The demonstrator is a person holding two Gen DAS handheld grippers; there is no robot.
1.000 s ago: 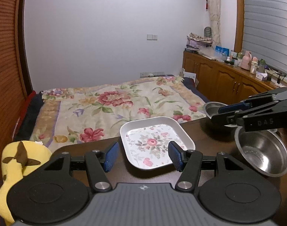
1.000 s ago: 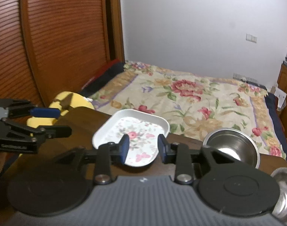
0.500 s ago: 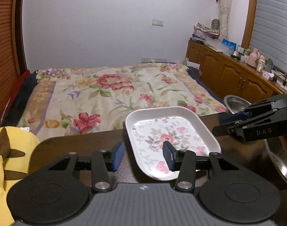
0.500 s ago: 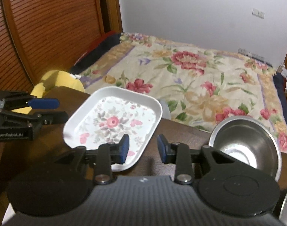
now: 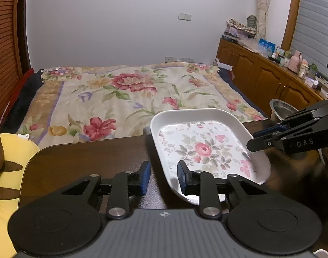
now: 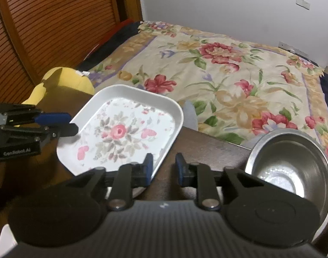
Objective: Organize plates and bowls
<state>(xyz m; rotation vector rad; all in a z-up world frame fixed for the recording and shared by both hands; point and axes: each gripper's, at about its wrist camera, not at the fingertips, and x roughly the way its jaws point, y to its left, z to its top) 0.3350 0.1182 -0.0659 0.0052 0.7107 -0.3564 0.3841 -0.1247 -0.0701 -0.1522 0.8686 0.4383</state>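
My left hand-held gripper point(image 5: 161, 177) is parted, its blue pads point(image 5: 145, 176) astride the near left rim of the white rectangular floral-print plate point(image 5: 203, 148); whether they touch it I cannot tell. My right hand-held gripper point(image 6: 163, 168) is also parted, one pad over the plate's near right edge, the other above bare dark wooden tabletop point(image 6: 209, 148). To its right, well apart from the plate, sits the round stainless-steel bowl point(image 6: 290, 163), near the tabletop's far edge. Left of the plate the tabletop point(image 5: 88, 159) lies bare to its rounded corner, beside a yellow plush cushion point(image 5: 5, 172). The plate's far corner overhangs the edge, toward the flowered bed point(image 5: 129, 94).
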